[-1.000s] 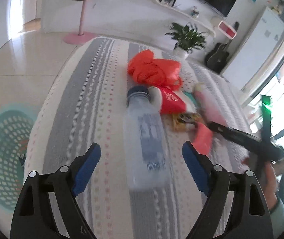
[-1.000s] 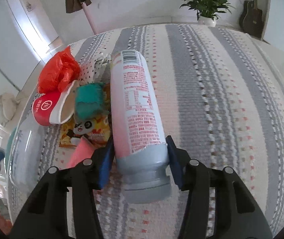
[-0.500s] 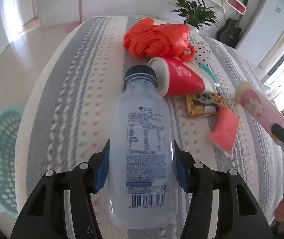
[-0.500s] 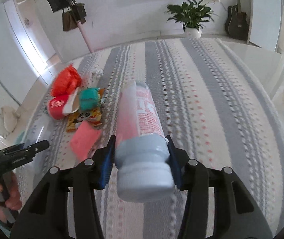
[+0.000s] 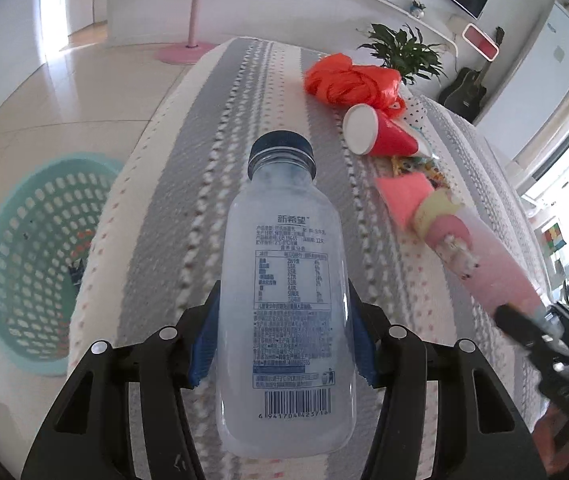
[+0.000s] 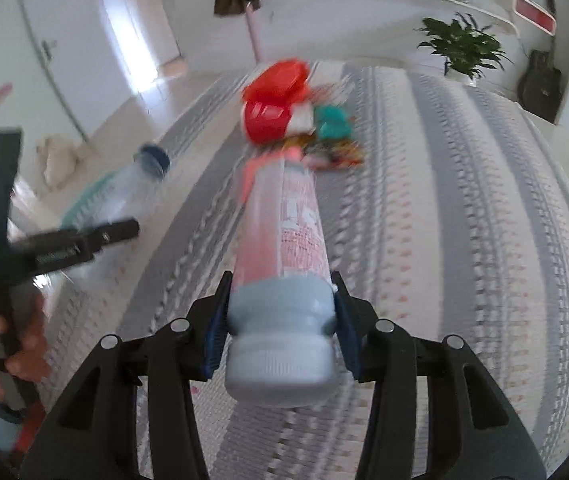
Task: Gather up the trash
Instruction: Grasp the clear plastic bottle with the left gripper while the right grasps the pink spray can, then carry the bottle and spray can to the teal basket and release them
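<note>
While its blue pads press both sides of the clear bottle (image 5: 284, 300), the left claw (image 5: 282, 350) holds it above the striped rug (image 5: 188, 168), near the teal basket (image 5: 32, 256) on the floor. Right claw (image 6: 280, 320) grips the pink bottle (image 6: 284, 240) at its grey cap end. An orange bag (image 5: 350, 78), red cup (image 5: 380, 136) and wrappers lie on the rug beyond.

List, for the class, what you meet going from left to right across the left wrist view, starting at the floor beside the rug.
Teal basket → clear bottle held in the left gripper → pink tube → right gripper.
</note>
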A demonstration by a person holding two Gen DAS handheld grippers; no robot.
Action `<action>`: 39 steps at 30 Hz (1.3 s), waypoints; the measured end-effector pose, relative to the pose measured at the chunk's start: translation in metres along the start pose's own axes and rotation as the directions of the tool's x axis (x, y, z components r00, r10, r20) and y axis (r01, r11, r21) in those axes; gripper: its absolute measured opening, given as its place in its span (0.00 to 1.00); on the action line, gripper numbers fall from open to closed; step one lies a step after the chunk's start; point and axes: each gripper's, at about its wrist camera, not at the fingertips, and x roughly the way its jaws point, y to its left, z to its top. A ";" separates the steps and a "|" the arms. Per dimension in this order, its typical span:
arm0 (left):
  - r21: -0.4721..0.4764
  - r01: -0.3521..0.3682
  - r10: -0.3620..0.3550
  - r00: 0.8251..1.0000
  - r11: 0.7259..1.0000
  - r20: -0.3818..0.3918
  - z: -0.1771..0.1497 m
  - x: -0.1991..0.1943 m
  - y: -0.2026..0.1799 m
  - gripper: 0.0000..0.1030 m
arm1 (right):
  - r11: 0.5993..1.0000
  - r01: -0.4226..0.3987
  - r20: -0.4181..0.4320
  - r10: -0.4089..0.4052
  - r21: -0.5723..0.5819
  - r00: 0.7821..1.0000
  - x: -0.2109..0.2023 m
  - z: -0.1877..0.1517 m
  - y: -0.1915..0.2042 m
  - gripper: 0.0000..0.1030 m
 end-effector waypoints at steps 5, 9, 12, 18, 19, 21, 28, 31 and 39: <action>-0.014 0.041 -0.041 0.999 0.999 0.004 -0.010 0.000 0.011 0.52 | 1.000 -0.007 -0.062 0.007 0.002 0.998 0.014 -0.010 0.008 0.42; 0.003 0.064 -0.064 0.998 0.998 0.002 -0.012 0.002 0.011 0.52 | 1.000 0.003 -0.111 -0.005 -0.017 0.994 0.020 -0.018 0.015 0.43; 0.006 0.073 -0.073 0.997 0.997 0.002 -0.013 0.001 0.012 0.52 | 1.000 -0.004 -0.138 0.004 -0.001 0.990 0.027 -0.011 0.012 0.48; -0.008 0.104 -0.104 0.995 0.995 0.002 -0.013 0.000 0.018 0.52 | 0.998 -0.020 -0.177 0.029 0.054 0.984 0.043 0.017 0.009 0.62; -0.009 0.110 -0.110 0.994 0.994 0.004 -0.013 -0.001 0.018 0.52 | 0.998 0.003 -0.189 0.008 0.055 0.982 0.050 0.022 0.009 0.62; -0.010 0.120 -0.120 0.993 0.993 0.012 -0.013 -0.003 0.019 0.52 | 0.998 0.013 -0.213 0.000 0.063 0.977 0.058 0.027 0.009 0.62; -0.011 0.139 -0.138 0.988 0.990 0.072 -0.004 -0.029 0.025 0.52 | 0.997 0.072 -0.247 -0.060 0.042 0.967 0.064 0.036 0.021 0.44; -0.030 0.137 -0.133 0.984 0.990 0.118 0.007 -0.051 0.035 0.52 | 0.997 0.047 -0.228 -0.033 0.058 0.973 0.055 0.046 0.028 0.44; -0.126 0.093 -0.055 0.958 0.988 0.282 0.039 -0.119 0.092 0.52 | 0.995 -0.066 -0.086 0.060 -0.070 0.994 0.012 0.114 0.107 0.44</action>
